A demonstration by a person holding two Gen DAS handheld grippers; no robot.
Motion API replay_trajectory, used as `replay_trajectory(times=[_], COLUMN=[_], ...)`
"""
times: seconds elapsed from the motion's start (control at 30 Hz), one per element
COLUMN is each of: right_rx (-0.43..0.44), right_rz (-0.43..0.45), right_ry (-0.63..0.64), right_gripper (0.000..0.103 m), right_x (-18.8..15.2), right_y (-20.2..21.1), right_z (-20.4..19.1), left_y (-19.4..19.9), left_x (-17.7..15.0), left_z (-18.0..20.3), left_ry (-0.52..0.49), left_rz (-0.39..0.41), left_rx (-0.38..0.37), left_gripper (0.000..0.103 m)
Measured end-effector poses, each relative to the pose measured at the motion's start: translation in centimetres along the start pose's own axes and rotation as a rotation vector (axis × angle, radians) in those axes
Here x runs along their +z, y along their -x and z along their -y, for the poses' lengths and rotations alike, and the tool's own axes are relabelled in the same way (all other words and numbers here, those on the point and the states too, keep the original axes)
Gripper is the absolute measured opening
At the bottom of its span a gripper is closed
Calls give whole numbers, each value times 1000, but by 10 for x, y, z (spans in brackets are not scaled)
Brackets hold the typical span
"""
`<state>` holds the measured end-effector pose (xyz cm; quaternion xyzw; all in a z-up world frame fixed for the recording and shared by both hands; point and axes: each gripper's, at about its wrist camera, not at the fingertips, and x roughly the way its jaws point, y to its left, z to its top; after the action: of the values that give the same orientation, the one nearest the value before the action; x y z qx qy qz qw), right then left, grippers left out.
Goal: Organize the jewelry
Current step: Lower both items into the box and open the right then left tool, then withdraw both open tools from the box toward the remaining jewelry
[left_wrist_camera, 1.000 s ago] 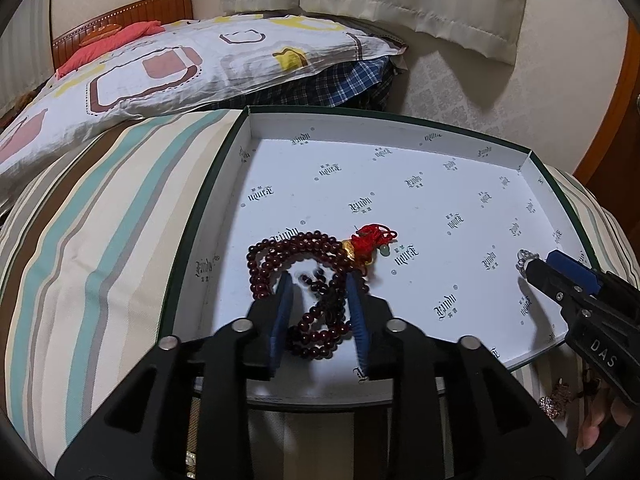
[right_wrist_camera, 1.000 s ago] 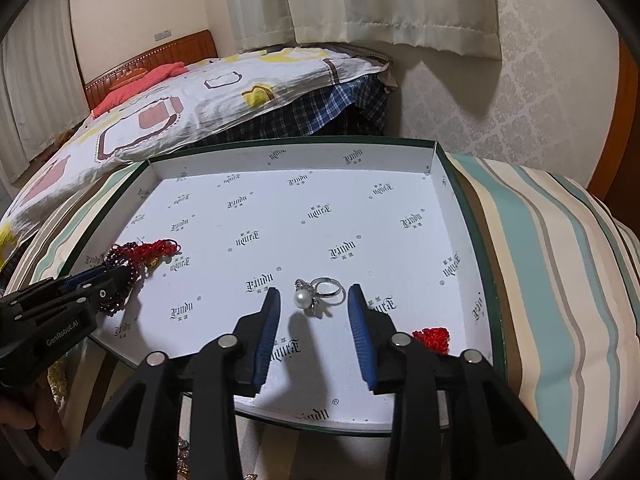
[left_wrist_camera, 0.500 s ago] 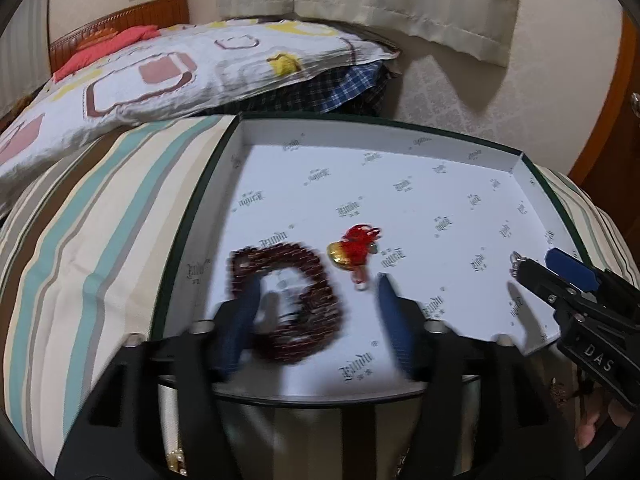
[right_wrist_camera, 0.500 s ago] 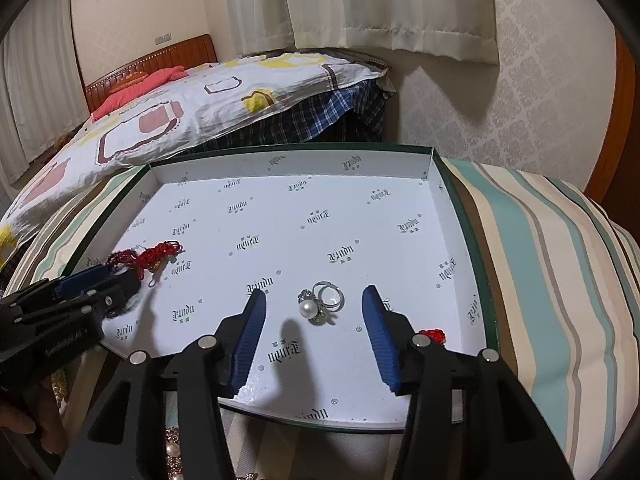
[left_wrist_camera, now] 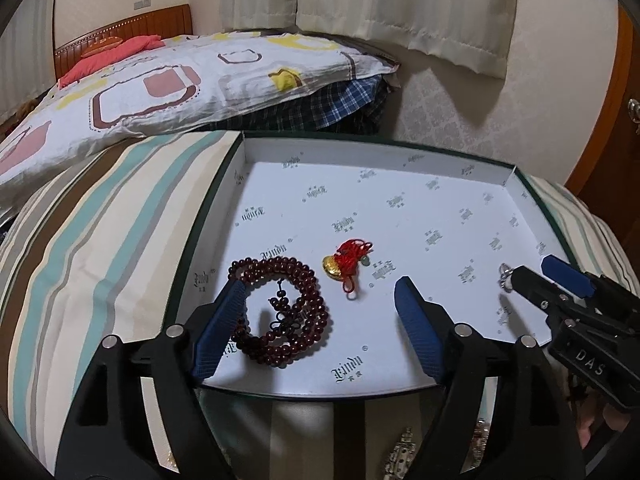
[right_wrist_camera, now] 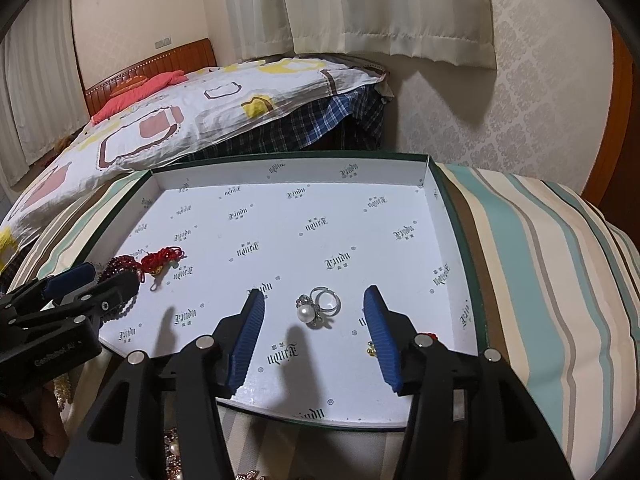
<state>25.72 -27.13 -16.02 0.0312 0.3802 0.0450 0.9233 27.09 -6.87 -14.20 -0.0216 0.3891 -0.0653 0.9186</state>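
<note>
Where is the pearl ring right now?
In the right wrist view the pearl ring lies on the white floor of the tray, near its front edge, untouched between the right gripper's open fingers.

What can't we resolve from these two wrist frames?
- Loose jewelry below the box's near edge: left wrist view, cut off by the frame bottom and the left gripper's arms; pieces unidentifiable.
- Small red and gold item: right wrist view, mostly behind one finger of the right gripper.
- Pearl ring: left wrist view, half hidden by the right gripper's tip.
- Bead bracelet: right wrist view, mostly behind the left gripper.
</note>
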Motion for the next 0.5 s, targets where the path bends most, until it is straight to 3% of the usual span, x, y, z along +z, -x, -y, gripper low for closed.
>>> replay_trajectory(times=[0.5], right_rx=[-7], right_rz=[72], right_ry=[-14], right_gripper=[66], right_x=[-4], right_y=[56], right_z=[-4], left_y=[74], left_x=[0], left_z=[8], left_ry=[-3], left_rz=[115], left_rx=[-14], left_gripper=[79])
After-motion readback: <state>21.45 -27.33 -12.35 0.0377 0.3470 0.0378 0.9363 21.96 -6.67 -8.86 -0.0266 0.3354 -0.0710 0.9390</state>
